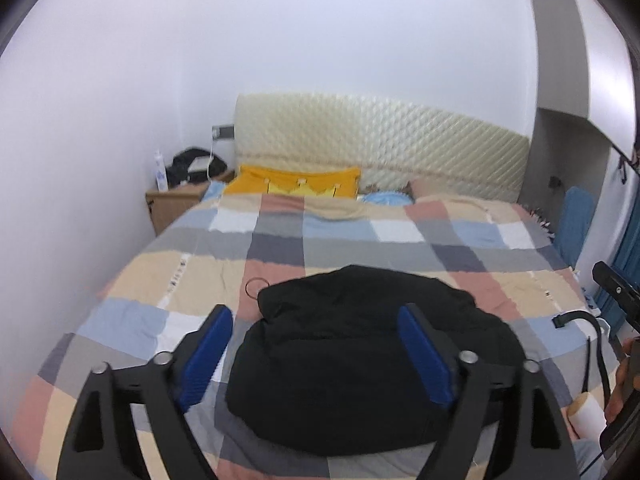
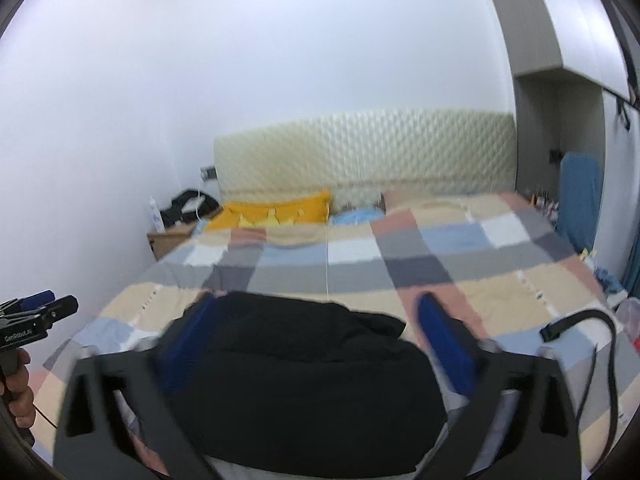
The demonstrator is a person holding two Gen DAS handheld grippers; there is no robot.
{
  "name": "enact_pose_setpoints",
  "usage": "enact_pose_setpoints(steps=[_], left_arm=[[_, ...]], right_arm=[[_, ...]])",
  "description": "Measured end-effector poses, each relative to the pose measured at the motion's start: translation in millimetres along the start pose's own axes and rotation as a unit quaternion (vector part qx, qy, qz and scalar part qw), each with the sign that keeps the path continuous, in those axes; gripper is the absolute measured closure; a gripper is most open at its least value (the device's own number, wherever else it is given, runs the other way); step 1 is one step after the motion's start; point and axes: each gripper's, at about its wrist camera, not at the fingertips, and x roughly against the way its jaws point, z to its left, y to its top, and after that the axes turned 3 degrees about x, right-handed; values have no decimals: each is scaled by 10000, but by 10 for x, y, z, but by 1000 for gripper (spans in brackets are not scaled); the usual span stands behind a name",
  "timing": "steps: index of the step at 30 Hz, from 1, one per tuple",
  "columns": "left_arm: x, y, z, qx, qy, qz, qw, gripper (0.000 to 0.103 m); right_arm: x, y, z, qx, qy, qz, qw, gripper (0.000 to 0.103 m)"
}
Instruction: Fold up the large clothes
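Black garment [image 1: 360, 352] bunched on bed [image 1: 500, 292], below and ahead of both grippers. Left gripper [image 1: 316, 356] spread wide, empty. Right gripper [image 2: 320, 352] likewise spread, clear of cloth.

free: checked bedspread [image 1: 352, 236] bare beyond the black garment [image 1: 360, 360] up to the pillows | obstacles: black strap [image 2: 580, 320] – right edge; hair tie [image 1: 257, 288] – beside garment

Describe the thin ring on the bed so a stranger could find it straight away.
Start at the bed with its checked cover, then find the black garment bundled near the foot. The ring lies flat on a pink square at the bundle's upper left edge: a thin dark loop, the only round outline on the cover.
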Motion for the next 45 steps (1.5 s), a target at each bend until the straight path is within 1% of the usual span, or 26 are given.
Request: enact_pose_setpoints(steps=[2,4,8,13,15,19,22,24,26,28,33,36,38,41,45], left_arm=[[208,-37,-28,-66,53,-84,9999,16],[365,-83,-62,-135,93,-127,9998,16],[606,-167,-80,-62,-6,-123,9999,15],[740,-249,-135,29,-68,-103,9999,15],[768,-306,-204,-49,-140,-74,9999,15],[740,-410,-309,-105,-249,95,9996,15],[686,-492,-372,-166,-246,260,9992,15],[669,-546,-396,-198,-248,321,9990,15],[641,-602,-418,-175,-207,346,9990,15],[618,-661,-442,-190,-218,373,9989,15],[529,-832,-465,-227,-204,561,9980,15],[470,-908,-464,-252,-201,639,9974,15],[429,-952,-462,-295,-151,690,9971,15],[388,-1001,-448,-319,-49,722,9969,15],[360,-1025,-422,-380,29,750,9965,15]], right_arm=[[221,1,52,87,25,-176,9998,0],[376,-30,81,90,52,-204,9997,0],[648,-99,109,82,35,-293,9995,0],[900,-199,105,-29,-11,-346,9994,0],[966,-252,128,-29,-73,-333,9994,0],[1070,-330,195,11,-98,-272,9996,0],[1111,-390,272,109,2,-218,9997,0],[1130,-449,313,159,-16,-185,9997,0],[1135,-527,325,83,49,-173,9998,0],[1090,-643,320,24,187,-73,9998,0],[971,-923,212,-191,37,350,9992,0],[916,-1043,220,105,-137,492,9986,0],[906,-1105,201,150,-168,595,9980,0],[906,-1140,155,-29,-113,622,9980,0],[894,-1146,152,-65,-178,650,9977,0]])
